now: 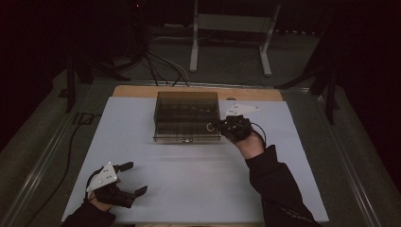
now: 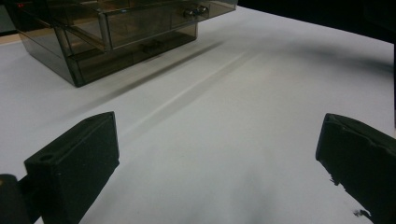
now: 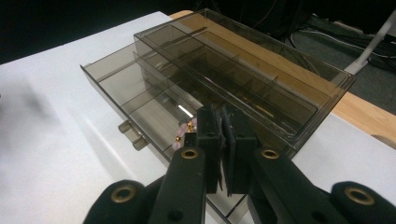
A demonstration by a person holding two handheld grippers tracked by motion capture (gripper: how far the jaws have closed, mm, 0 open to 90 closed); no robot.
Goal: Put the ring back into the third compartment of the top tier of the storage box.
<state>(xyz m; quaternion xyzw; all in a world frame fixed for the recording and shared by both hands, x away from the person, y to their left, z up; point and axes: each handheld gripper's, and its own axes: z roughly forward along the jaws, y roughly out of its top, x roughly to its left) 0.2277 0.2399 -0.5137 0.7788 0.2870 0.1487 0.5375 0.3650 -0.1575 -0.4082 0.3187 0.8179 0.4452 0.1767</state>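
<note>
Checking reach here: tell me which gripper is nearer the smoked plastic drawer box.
Right. The right gripper is at the drawer box, at its front right corner; the left gripper sits apart near the table's front left.

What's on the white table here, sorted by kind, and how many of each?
Drawer boxes: 1
Bead bracelets, held by the right tool: 1
Hand-held tools, left and right: 2
Total: 4
</note>
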